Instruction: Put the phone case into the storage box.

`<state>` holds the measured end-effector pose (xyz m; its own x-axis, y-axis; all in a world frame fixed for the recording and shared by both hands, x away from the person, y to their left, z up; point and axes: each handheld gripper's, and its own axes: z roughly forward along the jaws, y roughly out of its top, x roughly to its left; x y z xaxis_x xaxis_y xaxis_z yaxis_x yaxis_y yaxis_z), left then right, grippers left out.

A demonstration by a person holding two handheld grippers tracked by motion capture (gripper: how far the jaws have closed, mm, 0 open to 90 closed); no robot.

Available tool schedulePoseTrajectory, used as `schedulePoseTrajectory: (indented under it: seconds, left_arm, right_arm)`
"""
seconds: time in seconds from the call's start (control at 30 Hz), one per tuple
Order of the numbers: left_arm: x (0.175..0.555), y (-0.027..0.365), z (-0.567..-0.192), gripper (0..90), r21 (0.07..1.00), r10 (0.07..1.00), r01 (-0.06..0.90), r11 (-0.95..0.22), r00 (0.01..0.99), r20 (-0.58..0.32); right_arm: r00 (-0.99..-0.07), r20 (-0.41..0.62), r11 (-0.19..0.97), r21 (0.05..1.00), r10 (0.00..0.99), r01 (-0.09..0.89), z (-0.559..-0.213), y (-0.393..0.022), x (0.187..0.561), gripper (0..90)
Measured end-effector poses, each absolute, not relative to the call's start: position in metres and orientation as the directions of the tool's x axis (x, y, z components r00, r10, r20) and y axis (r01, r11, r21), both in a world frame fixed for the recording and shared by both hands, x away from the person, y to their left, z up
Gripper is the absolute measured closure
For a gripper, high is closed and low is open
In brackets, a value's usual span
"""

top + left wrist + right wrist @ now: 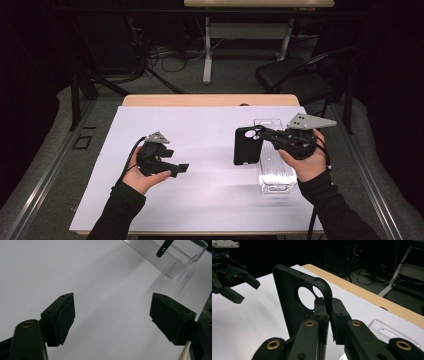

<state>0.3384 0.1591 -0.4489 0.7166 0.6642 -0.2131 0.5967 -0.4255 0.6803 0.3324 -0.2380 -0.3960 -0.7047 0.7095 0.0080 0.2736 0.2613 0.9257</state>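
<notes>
A black phone case [246, 145] with a round camera cutout hangs upright above the white sheet, right of centre. My right gripper [261, 134] is shut on its upper edge beside the cutout; in the right gripper view the jaws pinch the case [292, 297] rim at the right gripper [329, 312]. My left gripper [179, 169] is held low over the sheet at the left, open, with nothing between its jaws. In its own view the left gripper [112, 315] jaws stand wide apart over bare white surface. In the right gripper view, the left gripper [242, 287] shows at top left.
A clear plastic box [274, 170] lies on the white sheet [200, 130] under my right hand, also seen as the box [175, 260] and the box [392, 332]. The wooden table edge [200, 100] runs along the back. Beyond it stand a black chair [290, 75], a desk leg [207, 50] and floor cables.
</notes>
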Motion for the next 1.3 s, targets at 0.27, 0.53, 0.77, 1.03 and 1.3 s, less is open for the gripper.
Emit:
schedulePoseTrajectory:
  seconds: [0.27,0.53,0.77,1.03,1.3]
  left_arm:
    - [0.334,0.173,-0.458,15.0,0.693,0.669,0.605,-0.392,0.705,-0.237]
    - [0.329,0.181,-0.462,11.5,0.711,0.679,0.594,-0.376,0.699,-0.225]
    - [0.326,0.183,-0.464,11.4,0.716,0.684,0.580,-0.388,0.702,-0.197]
    - [0.324,0.186,-0.471,11.5,0.714,0.682,0.577,-0.397,0.706,-0.191]
    - [0.320,0.191,-0.470,11.7,0.724,0.686,0.579,-0.376,0.699,-0.203]
  right_arm:
    - [-0.690,-0.002,0.256,0.929,0.724,0.266,-0.392,-0.245,0.334,84.7]
    - [-0.677,-0.010,0.253,0.931,0.736,0.262,-0.391,-0.254,0.336,84.7]
    - [-0.670,-0.012,0.245,0.935,0.742,0.255,-0.389,-0.265,0.338,84.7]
    - [-0.657,-0.003,0.225,0.940,0.754,0.255,-0.386,-0.278,0.342,84.7]
    - [-0.635,-0.011,0.225,0.940,0.772,0.257,-0.383,-0.293,0.345,84.8]
